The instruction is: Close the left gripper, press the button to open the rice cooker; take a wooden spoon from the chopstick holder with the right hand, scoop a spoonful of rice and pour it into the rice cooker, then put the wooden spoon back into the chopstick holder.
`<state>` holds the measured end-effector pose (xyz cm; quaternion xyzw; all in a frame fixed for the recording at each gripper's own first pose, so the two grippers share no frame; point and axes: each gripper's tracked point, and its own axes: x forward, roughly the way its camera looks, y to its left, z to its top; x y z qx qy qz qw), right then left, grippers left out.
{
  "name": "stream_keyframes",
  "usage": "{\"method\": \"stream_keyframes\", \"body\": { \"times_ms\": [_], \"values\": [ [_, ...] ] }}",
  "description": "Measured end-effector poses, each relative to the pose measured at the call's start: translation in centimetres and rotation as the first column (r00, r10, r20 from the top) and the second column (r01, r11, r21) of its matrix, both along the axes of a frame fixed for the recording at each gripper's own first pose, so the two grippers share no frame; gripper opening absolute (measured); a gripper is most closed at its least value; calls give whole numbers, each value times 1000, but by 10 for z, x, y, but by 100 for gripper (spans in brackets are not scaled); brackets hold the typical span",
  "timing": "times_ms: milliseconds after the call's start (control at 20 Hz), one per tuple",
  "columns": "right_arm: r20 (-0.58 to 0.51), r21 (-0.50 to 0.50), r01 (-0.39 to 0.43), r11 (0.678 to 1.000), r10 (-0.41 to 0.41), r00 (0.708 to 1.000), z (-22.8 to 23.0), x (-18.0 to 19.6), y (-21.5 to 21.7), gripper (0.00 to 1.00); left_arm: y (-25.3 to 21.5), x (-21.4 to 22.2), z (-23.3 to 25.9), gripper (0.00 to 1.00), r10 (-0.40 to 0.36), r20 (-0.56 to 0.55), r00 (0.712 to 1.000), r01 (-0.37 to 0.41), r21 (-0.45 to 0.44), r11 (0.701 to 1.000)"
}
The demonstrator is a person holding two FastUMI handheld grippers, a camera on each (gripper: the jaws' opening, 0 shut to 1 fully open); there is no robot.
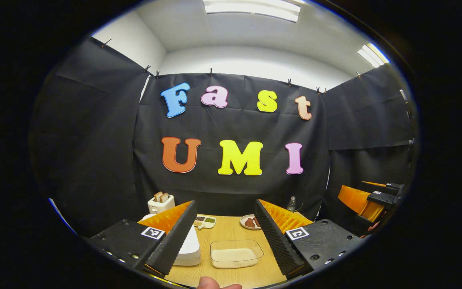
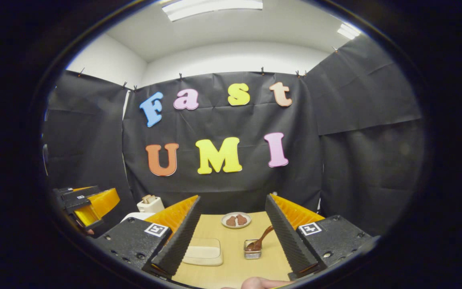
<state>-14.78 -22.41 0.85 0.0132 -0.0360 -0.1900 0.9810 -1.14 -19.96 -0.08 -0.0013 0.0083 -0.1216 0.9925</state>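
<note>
Half the rice cooker behind left tongs

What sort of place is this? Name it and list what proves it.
Most likely a mock kitchen set up in a recording booth, not a real home. A wooden table carries a toaster, a white rice cooker and a clear tray of rice, and black cloth hangs clipped around it.
</note>
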Motion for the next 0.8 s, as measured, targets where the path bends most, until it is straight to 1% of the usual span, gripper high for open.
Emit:
{"method": "stream_keyframes", "body": {
  "times_ms": [300,500,550,600,800],
  "values": [
    [7,-7,7,1000,-7,1000,1,-2,-4,100,-5,-1,-1,94,-14,-5,1000,14,3,1000],
    [8,-4,10,1000,-10,1000,0,-2,-5,100,-5,0,-3,94,-11,-12,1000,11,4,1000],
    [7,-4,10,1000,-10,1000,-1,-1,-6,99,-5,0,-2,94,-11,-11,1000,11,4,1000],
    [6,-5,10,1000,-10,1000,-2,-1,-7,100,-4,1,-1,94,-11,-9,1000,11,2,1000],
    [5,-12,6,1000,-5,1000,-1,1,-6,100,-3,3,-5,94,-4,-23,1000,4,-1,1000]
  ]
}}
